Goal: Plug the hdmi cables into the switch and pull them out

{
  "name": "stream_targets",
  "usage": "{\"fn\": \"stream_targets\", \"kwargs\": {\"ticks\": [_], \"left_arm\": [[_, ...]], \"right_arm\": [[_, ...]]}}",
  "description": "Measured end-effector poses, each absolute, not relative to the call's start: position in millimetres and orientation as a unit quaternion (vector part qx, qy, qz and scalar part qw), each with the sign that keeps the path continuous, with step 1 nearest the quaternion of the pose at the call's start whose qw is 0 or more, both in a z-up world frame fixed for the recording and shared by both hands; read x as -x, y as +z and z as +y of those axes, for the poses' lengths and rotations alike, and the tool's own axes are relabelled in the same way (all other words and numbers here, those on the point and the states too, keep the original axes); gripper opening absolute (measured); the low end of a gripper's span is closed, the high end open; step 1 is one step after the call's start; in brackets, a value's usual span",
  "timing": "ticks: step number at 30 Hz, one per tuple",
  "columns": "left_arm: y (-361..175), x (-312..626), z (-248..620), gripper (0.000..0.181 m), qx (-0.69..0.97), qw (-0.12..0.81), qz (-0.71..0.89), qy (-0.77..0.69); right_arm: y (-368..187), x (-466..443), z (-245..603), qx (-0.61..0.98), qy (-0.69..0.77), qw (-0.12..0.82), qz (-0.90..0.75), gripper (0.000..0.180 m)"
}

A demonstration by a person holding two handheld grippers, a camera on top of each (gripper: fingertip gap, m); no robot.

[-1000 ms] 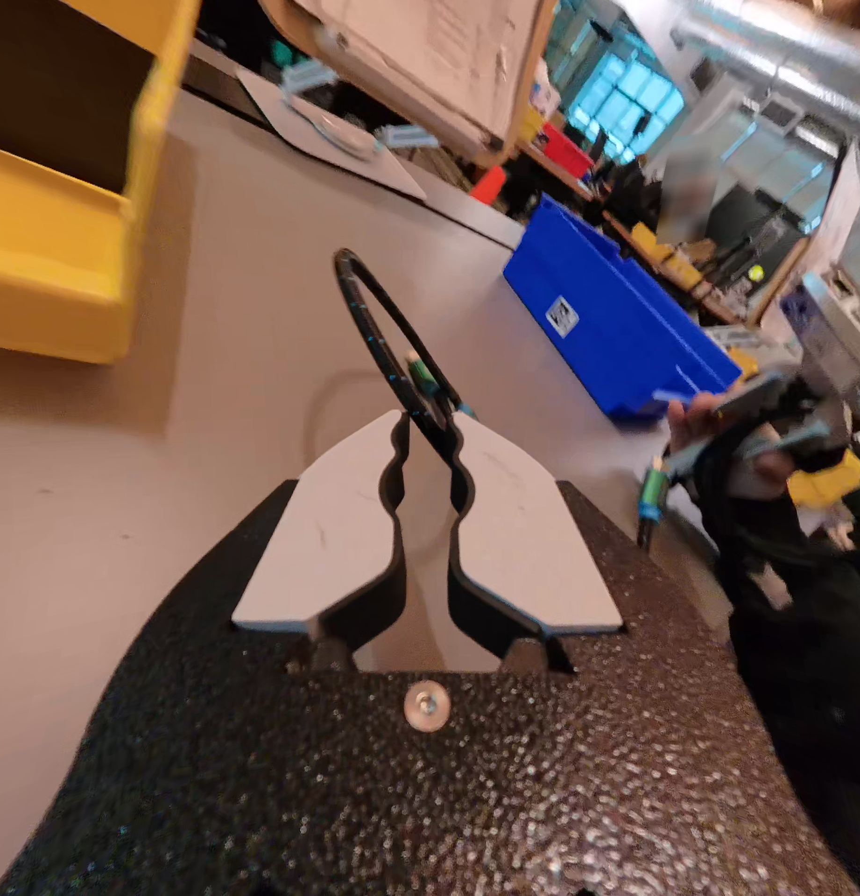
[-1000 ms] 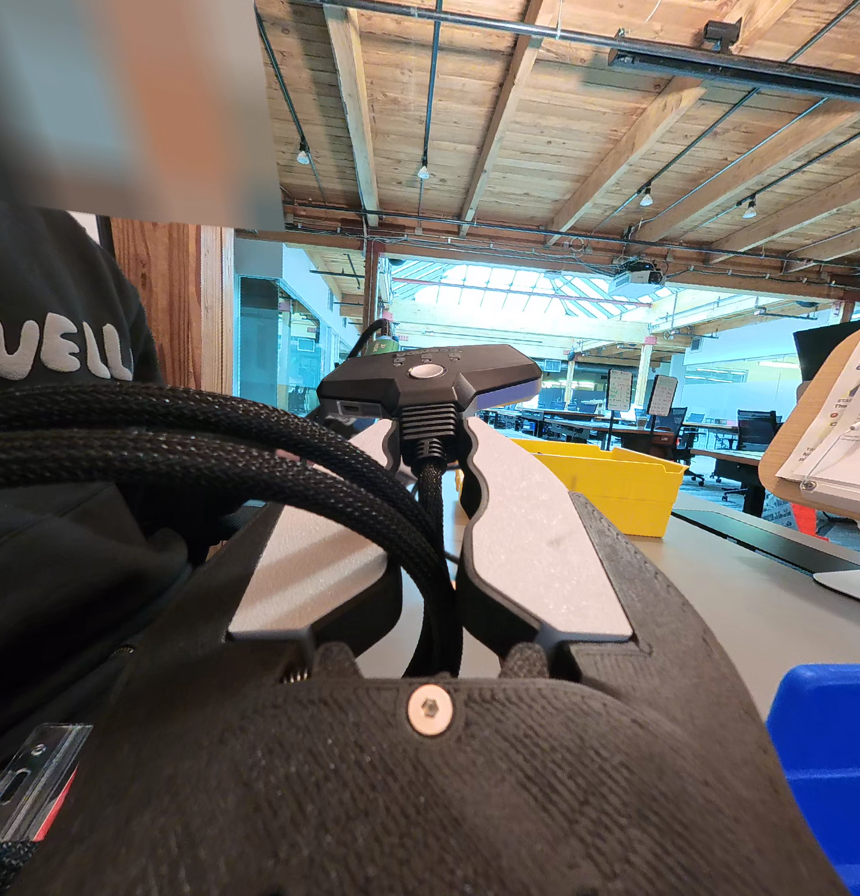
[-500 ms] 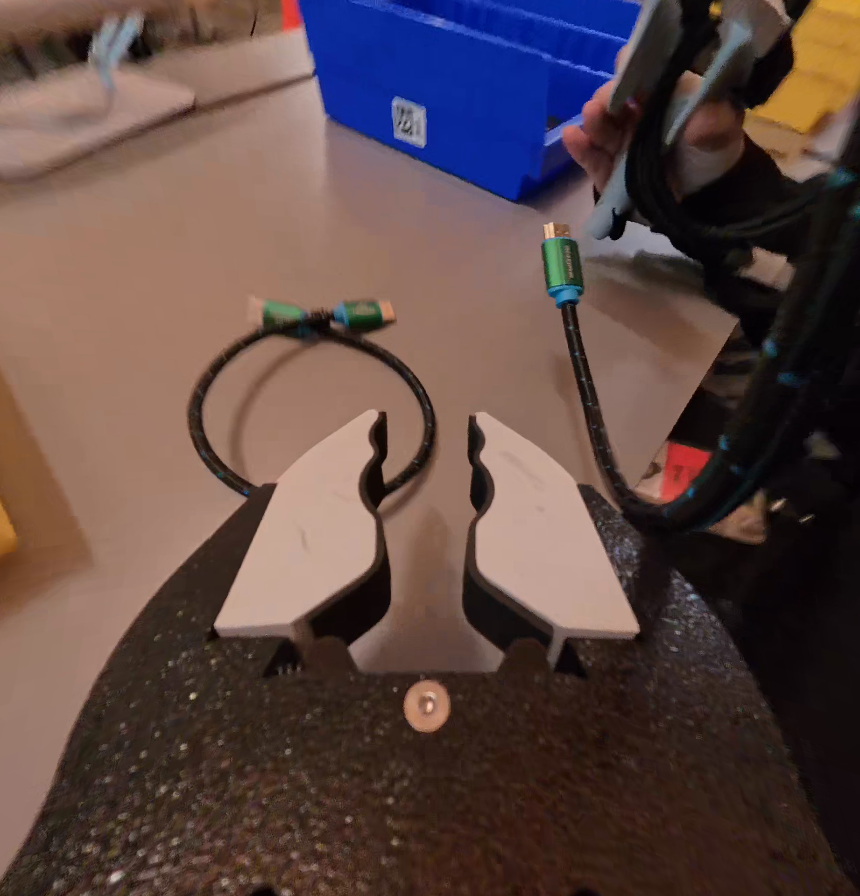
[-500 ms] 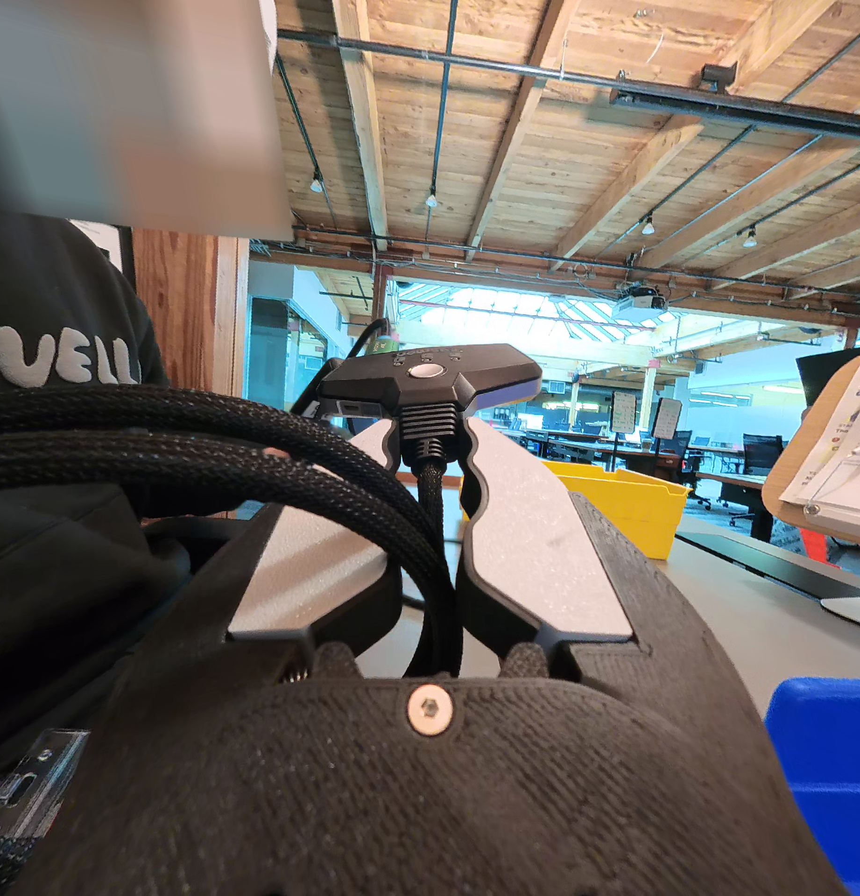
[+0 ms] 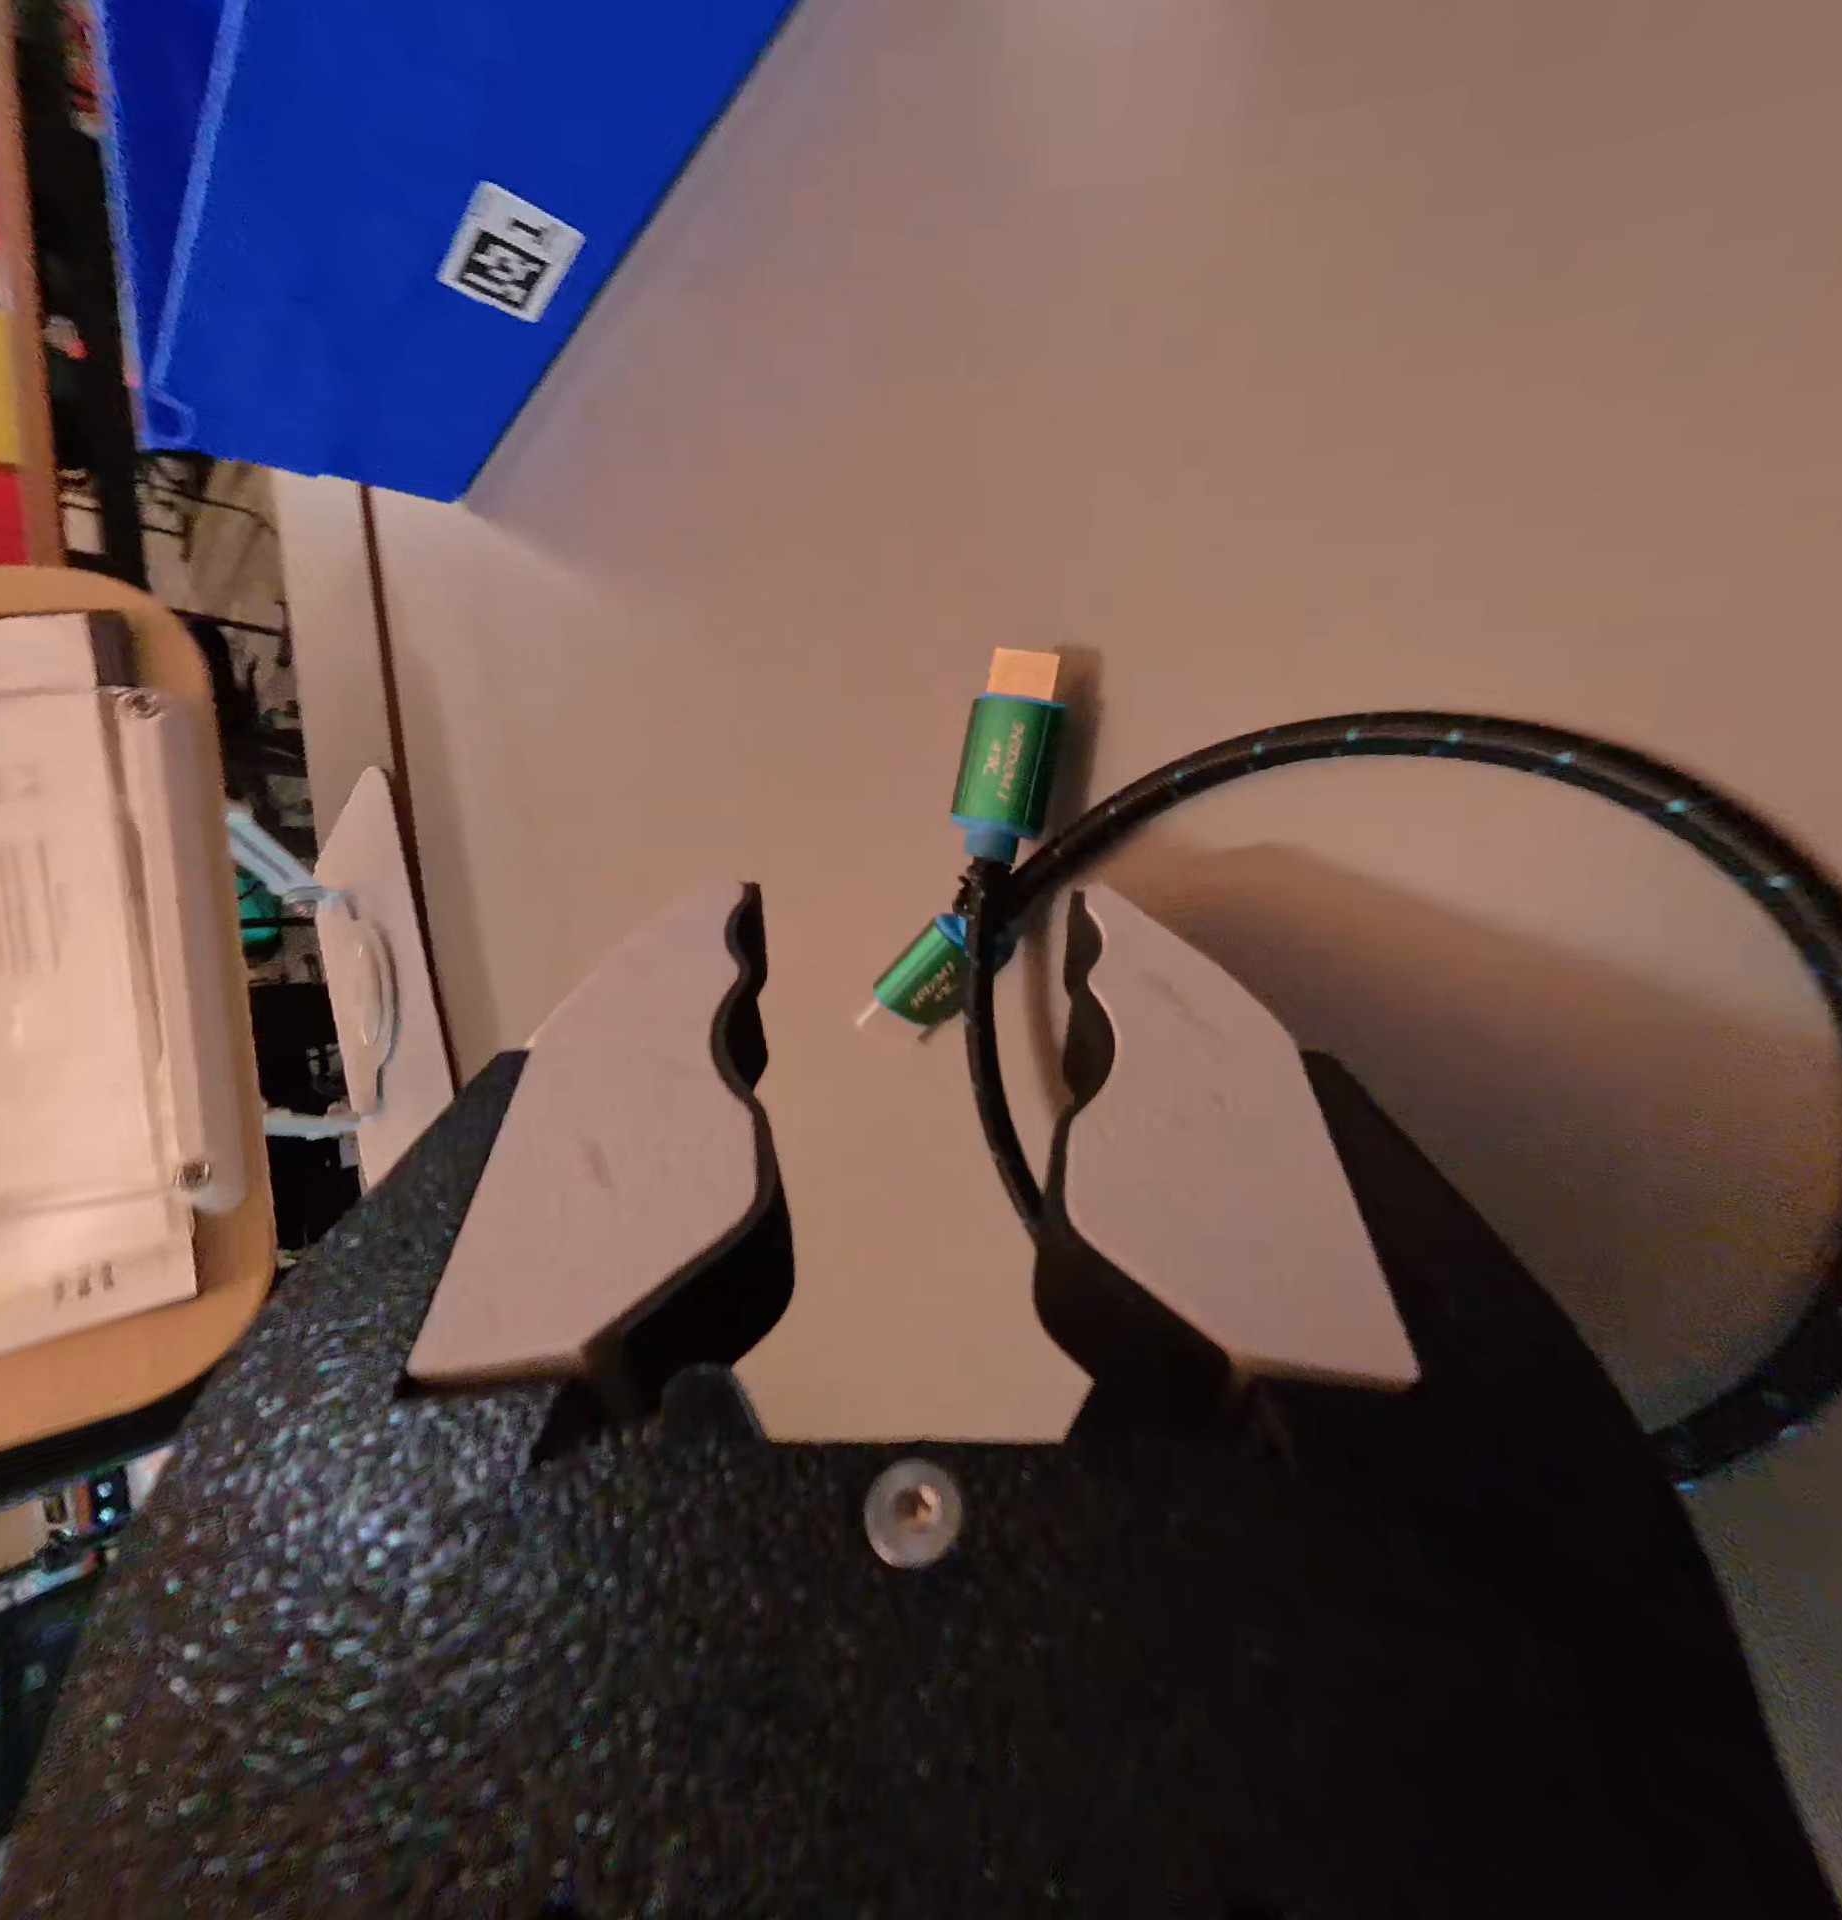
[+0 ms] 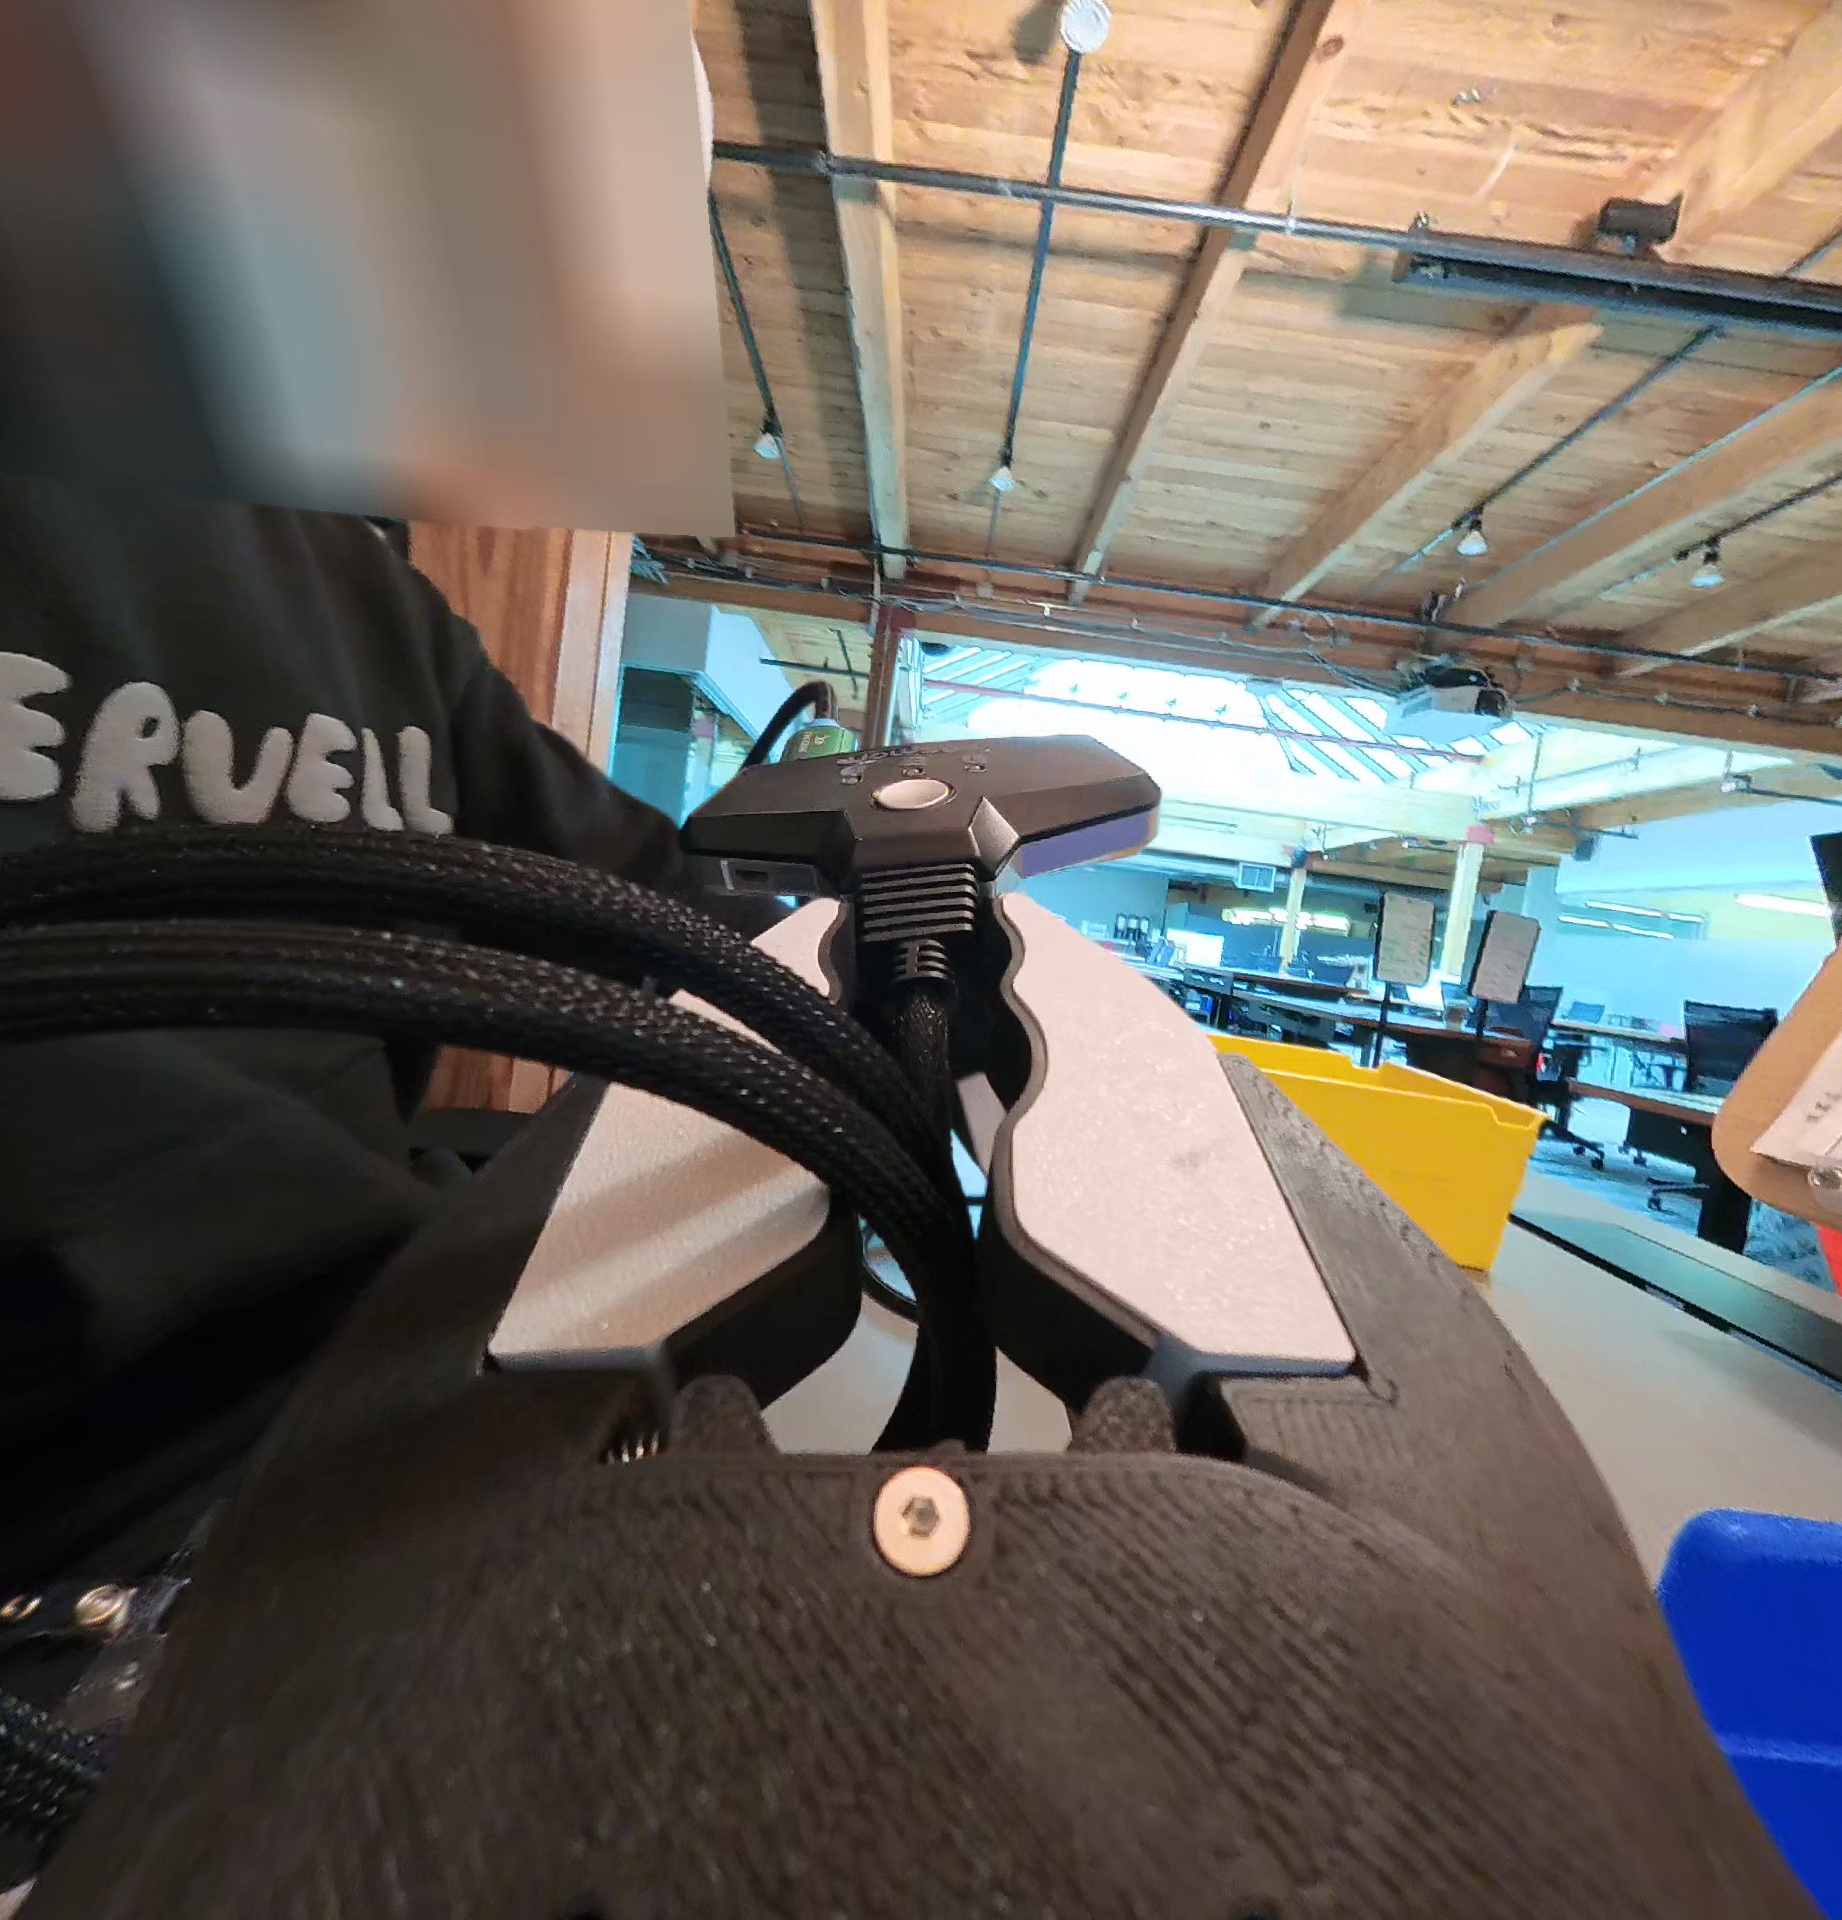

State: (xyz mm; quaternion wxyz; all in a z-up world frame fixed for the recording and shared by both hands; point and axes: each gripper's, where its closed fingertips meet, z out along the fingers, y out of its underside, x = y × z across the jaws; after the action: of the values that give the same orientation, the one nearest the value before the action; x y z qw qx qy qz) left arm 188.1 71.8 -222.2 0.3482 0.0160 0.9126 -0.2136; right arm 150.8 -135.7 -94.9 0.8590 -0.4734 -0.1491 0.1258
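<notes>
In the left wrist view a short black braided HDMI cable (image 5: 1519, 738) lies looped on the grey table, with two green plugs. One green plug (image 5: 1005, 764) lies flat just ahead of the fingers; the other (image 5: 922, 992) sits between them. My left gripper (image 5: 912, 914) is open and empty just above the cable. In the right wrist view my right gripper (image 6: 917, 914) is shut on the ribbed neck of the black switch (image 6: 917, 805), held up in the air. A green plug (image 6: 818, 740) sits in the switch's far side. Black braided cables (image 6: 481, 956) drape over the left finger.
A blue bin (image 5: 377, 208) stands on the table at the upper left of the left wrist view; its corner (image 6: 1779, 1714) shows in the right wrist view. A wooden board with papers (image 5: 75, 987) stands at left. A yellow bin (image 6: 1395, 1132) sits behind. A person in a dark top (image 6: 169, 935) is close.
My left gripper let go of the short cable, which now lies on the table, then opened wider and swung round over its plugs. The right gripper stays shut on the switch, barely moved.
</notes>
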Motion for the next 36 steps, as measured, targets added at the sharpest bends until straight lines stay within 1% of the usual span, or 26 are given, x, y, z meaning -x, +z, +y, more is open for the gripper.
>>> {"fn": "stream_targets", "kwargs": {"ticks": [5,16,22,25,29,36], "left_arm": [[-235.7,-195.1,58.7,0.049,-0.06,0.293,0.938,-0.176],[-245.0,-207.1,51.3,0.046,-0.094,0.291,0.942,-0.14],[-250.6,-208.1,48.5,0.031,-0.086,0.265,0.95,-0.139],[-255.0,-206.0,48.4,0.016,-0.085,0.247,0.955,-0.137],[-255.9,-216.5,48.1,0.015,-0.074,0.268,0.953,-0.122],[-260.0,-221.7,47.4,0.02,0.019,0.179,0.974,-0.135]], "right_arm": [[-94.8,-149.4,-141.3,0.472,0.129,0.858,-0.157,0.023],[-97.5,-139.7,-140.2,0.475,0.15,0.85,-0.173,0.023],[-99.0,-134.7,-139.4,0.477,0.161,0.845,-0.182,0.023],[-99.4,-133.5,-139.1,0.477,0.165,0.843,-0.184,0.023],[-100.1,-132.5,-138.2,0.479,0.167,0.842,-0.186,0.023],[-100.8,-131.8,-137.1,0.48,0.168,0.84,-0.186,0.023]]}}
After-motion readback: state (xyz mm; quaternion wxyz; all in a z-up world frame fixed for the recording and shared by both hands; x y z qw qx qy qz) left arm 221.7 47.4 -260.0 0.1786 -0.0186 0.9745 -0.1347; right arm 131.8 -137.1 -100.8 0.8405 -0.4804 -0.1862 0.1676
